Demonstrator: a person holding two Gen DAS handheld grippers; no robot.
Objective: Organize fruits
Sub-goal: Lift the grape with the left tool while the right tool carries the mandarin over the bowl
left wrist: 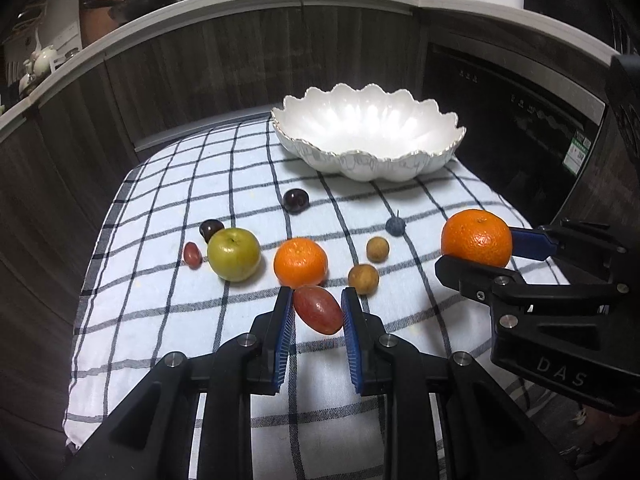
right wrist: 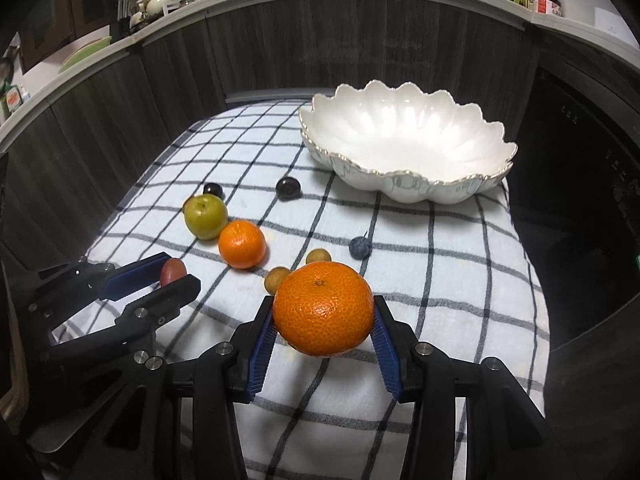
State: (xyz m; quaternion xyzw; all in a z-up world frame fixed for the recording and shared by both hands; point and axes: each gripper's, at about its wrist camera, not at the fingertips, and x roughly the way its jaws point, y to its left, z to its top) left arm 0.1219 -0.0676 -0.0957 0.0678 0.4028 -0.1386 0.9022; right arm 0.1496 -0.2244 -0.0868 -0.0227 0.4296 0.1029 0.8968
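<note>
Currently, both grippers are carrying fruit and none is lying in the bowl yet.

Left gripper (left wrist: 316, 312): its jaws are clamping a red grape (left wrist: 319, 309), pads pressing on both sides, at 6 o'clock in the left wrist view.

Right gripper (right wrist: 323, 312): its jaws are gripping a large mandarin (right wrist: 323, 307), blue pads bearing on its flanks, at 6 o'clock in the right wrist view.

Still waiting, near row: a second mandarin (left wrist: 300, 262), a green apple (left wrist: 234, 255) and two brown longans (left wrist: 363, 279) (left wrist: 377, 249) are sitting just beyond the grape, from 9 to 3 o'clock of it.

Still waiting, small pieces: another red grape (left wrist: 192, 255) and a dark grape (left wrist: 211, 230) are lying beside the apple; a blueberry (left wrist: 395, 226) and a dark plum-like fruit (left wrist: 296, 201) are resting farther off toward 12 o'clock.

Checked cloth (left wrist: 168, 208): it is covering the surface under all the fruit.

Scalloped white bowl (left wrist: 400, 168): it is standing empty at 12 o'clock, well apart from both grippers.

Progress, as I judge it: two pieces are being held, none delivered, eight remaining on the cloth.

Writing: the letters "DAS" are showing on the right gripper's black body in the left wrist view.

Other labels: the green sticker (left wrist: 580, 154) on the dark appliance and the bottles on the far counter are too blurred to read.
</note>
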